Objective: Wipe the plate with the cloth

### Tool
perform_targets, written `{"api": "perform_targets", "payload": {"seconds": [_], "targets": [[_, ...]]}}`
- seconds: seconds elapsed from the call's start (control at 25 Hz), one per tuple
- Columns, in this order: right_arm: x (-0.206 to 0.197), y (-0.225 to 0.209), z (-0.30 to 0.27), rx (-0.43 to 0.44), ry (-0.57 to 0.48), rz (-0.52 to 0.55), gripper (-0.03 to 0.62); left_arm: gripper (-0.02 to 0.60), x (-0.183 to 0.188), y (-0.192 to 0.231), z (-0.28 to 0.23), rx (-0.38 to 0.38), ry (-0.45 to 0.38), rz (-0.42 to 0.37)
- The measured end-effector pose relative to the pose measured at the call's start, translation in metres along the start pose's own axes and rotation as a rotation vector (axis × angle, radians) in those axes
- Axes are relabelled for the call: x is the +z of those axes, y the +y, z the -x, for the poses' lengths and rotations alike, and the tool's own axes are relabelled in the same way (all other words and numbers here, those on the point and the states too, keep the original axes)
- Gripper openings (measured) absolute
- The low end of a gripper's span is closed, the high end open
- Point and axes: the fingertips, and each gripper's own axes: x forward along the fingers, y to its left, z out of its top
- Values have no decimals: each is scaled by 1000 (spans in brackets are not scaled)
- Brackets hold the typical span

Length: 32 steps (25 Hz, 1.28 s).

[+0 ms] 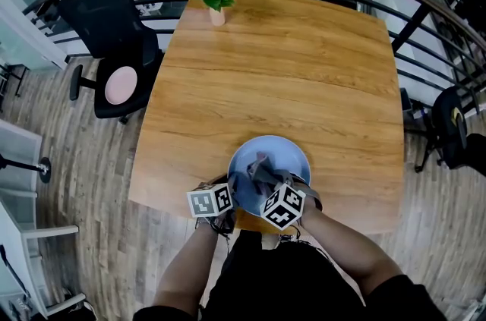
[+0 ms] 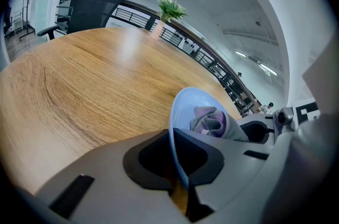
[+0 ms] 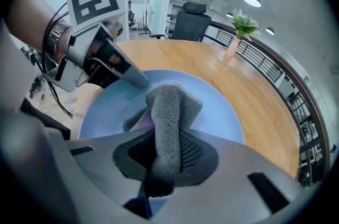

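Tabletop [image 1: 273, 69] bears plate [image 1: 292, 152]; cloth [image 3: 169, 112] sits pinched between right fingers [image 3: 198, 154].

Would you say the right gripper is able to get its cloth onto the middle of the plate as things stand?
Probably yes: the right gripper, shut on the cloth, hangs over the plate, and the left gripper clamps only its rim, leaving the middle free.

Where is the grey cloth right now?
In the head view the cloth sits bunched on the blue plate at the near edge of the table, pinched in the right gripper, with the left gripper clamping the plate's rim beside it.
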Motion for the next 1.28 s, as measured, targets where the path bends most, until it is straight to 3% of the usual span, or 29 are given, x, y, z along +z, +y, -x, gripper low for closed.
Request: {"api": "perform_targets", "payload": {"seconds": [0.6, 0.8, 1.16, 1.28], "targets": [[-43, -90, 9, -232, 138, 60, 72, 39, 1, 1, 1, 7, 1, -3], [-42, -100, 13, -274, 117, 40, 72, 40, -2, -3, 0, -5, 3, -13], [-24, -127, 37, -417, -14, -47, 72, 40, 0, 1, 2, 25, 2, -26], [-22, -130, 43, -414, -40, -99, 72, 40, 1, 1, 2, 26, 1, -26]]}}
